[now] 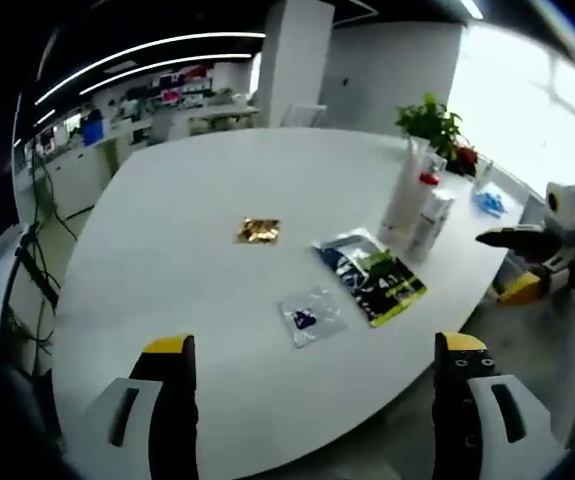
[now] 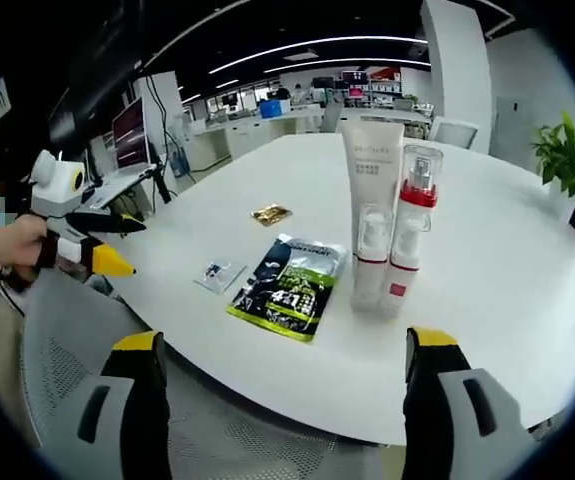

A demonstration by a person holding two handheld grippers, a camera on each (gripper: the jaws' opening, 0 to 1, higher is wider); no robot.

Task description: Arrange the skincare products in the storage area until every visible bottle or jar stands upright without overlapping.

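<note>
Just off the table edge, the right gripper point(image 2: 279, 385) hangs with jaws wide apart, gripping nothing; the left gripper point(image 1: 314, 385) likewise gapes empty. Ahead of the right one, three skincare containers stand upright, touching: a tall white tube point(image 2: 372, 160), a small white bottle point(image 2: 371, 255) and a red-banded pump bottle point(image 2: 410, 225). Beside them on the white table point(image 2: 487, 260) lies a dark-green sachet point(image 2: 289, 285).

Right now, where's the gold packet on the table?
The gold packet lies flat near the middle of the white table in the left gripper view, apart from the green and black pouch to its right.
</note>
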